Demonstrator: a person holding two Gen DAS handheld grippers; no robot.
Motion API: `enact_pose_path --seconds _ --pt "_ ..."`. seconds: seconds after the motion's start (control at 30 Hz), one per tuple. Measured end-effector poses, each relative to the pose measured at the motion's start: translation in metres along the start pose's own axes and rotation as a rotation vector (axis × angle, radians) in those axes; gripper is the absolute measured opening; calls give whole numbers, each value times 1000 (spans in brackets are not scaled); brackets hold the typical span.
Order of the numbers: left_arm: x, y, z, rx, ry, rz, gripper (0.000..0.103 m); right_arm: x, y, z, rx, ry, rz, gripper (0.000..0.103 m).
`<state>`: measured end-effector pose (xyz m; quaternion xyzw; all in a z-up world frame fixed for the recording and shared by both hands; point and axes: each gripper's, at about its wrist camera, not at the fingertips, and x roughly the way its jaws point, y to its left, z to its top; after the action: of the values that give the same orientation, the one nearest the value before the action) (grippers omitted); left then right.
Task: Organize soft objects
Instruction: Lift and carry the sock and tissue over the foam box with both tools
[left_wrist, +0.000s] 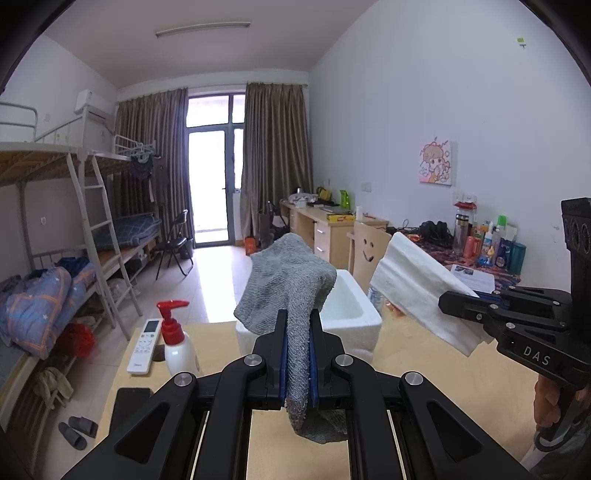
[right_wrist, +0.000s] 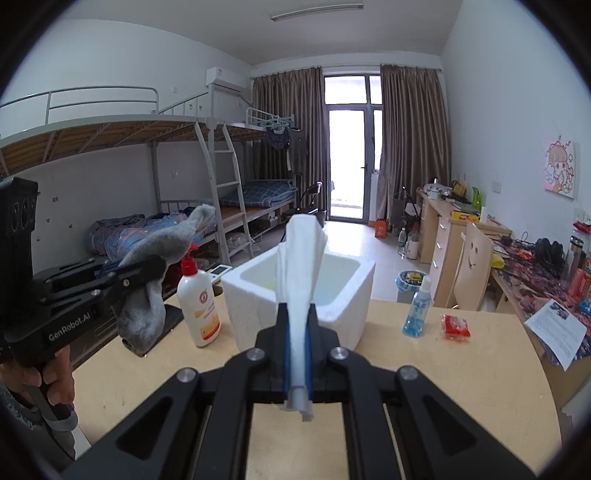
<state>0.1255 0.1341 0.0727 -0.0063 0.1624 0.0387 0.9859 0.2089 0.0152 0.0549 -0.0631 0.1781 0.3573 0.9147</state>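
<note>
L gripper (left_wrist: 298, 332) clamps grey cloth (left_wrist: 284, 280), R gripper (right_wrist: 298, 332) white towel (right_wrist: 301, 258), above foam box (right_wrist: 343, 295) rim

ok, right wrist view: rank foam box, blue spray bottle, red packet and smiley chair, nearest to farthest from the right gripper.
1. Foam box: straight ahead of the right gripper, which is shut on the white towel.
2. Blue spray bottle and red packet: on the table to the right; too close to call.
3. Smiley chair: beyond the table's far right edge.

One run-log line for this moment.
left gripper: shut on grey cloth | right gripper: shut on white cloth | foam box: empty
</note>
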Motion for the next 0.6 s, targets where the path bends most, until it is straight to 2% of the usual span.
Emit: enact_pose_path --seconds 0.6 --pt "47 14 29 12 8 5 9 62 -6 33 -5 60 -9 9"
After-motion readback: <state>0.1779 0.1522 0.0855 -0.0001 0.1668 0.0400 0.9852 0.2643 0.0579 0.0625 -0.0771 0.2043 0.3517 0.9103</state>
